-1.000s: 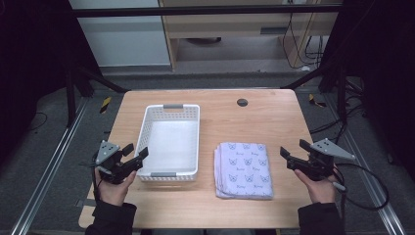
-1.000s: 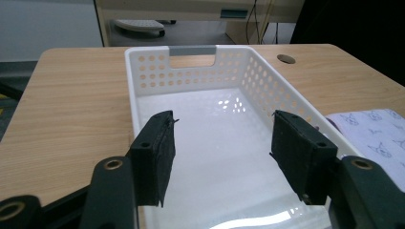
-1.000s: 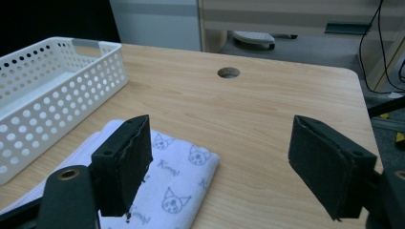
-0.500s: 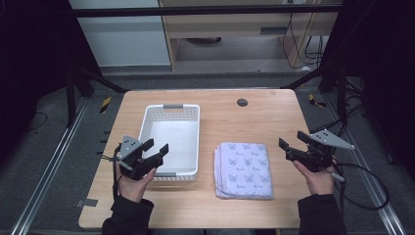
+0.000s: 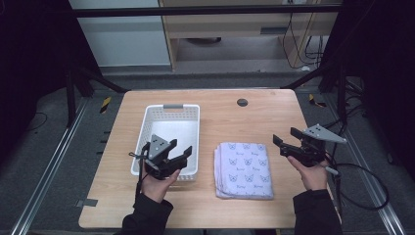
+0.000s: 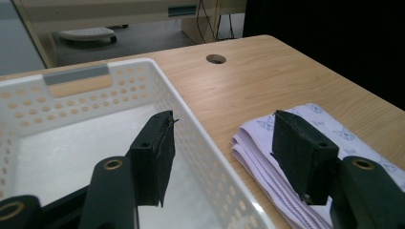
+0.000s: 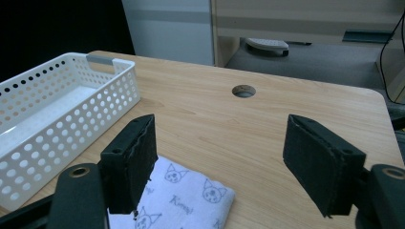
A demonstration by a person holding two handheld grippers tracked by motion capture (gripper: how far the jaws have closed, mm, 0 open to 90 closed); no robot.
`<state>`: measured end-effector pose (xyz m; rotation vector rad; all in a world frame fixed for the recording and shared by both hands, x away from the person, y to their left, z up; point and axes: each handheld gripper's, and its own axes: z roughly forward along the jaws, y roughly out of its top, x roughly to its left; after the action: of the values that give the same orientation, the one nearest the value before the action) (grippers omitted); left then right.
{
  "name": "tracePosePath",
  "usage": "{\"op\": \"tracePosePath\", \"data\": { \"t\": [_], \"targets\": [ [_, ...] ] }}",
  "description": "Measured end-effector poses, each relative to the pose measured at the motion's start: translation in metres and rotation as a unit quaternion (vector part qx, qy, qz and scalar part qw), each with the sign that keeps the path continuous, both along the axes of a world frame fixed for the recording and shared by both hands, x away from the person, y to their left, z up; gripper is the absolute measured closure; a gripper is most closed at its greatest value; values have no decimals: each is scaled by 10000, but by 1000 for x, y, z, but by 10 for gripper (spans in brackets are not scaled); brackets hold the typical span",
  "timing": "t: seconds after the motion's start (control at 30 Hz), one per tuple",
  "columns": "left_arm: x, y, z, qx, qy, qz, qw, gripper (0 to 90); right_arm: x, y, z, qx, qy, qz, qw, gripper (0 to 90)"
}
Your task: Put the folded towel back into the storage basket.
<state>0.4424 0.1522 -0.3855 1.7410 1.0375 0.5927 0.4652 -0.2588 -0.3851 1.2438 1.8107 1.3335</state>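
While perforated white plastic basket [image 5: 169, 128] sits | folded printed cloth [image 5: 244, 169] beside

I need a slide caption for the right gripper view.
Open right tongs above folded cloth, basket beyond.

Left claw [image 5: 183, 154], right claw [image 5: 284, 142]: jaws apart.

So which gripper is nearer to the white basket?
Left. The left gripper hovers over the white basket's near right corner; the right gripper is beyond the folded cloth, at its far side.
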Motion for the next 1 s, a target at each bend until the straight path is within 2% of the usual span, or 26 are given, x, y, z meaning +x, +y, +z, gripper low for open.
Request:
{"op": "tracePosePath", "data": {
  "t": [0.33, 0.43, 0.47, 0.57, 0.63, 0.77, 1.0],
  "targets": [
    [1, -31, -10, 161, 121, -187, 9996, 401, 3, 0, 5, -8, -2, 35, 10000, 277],
    [2, -38, -13, 95, 189, -202, 9996, 401, 4, -3, 6, 65, -8, 21, 10000, 278],
    [2, -42, -14, 133, 201, -224, 9995, 401, 5, -2, 5, 79, -7, 21, 10000, 278],
    [1, -49, -17, 203, 186, -255, 9993, 401, 8, 0, 3, -7, 22, 41, 10000, 278],
    [0, -54, -18, 154, 229, -294, 9992, 401, 9, 0, 2, -34, 29, 36, 10000, 278],
    [-3, -62, -21, 216, 256, -368, 9988, 399, 12, 2, 0, -11, 72, 82, 9999, 278],
    [-7, -76, -29, 302, 376, -484, 9977, 388, 19, 6, -4, -132, 197, 154, 9996, 278]
  ]
}}
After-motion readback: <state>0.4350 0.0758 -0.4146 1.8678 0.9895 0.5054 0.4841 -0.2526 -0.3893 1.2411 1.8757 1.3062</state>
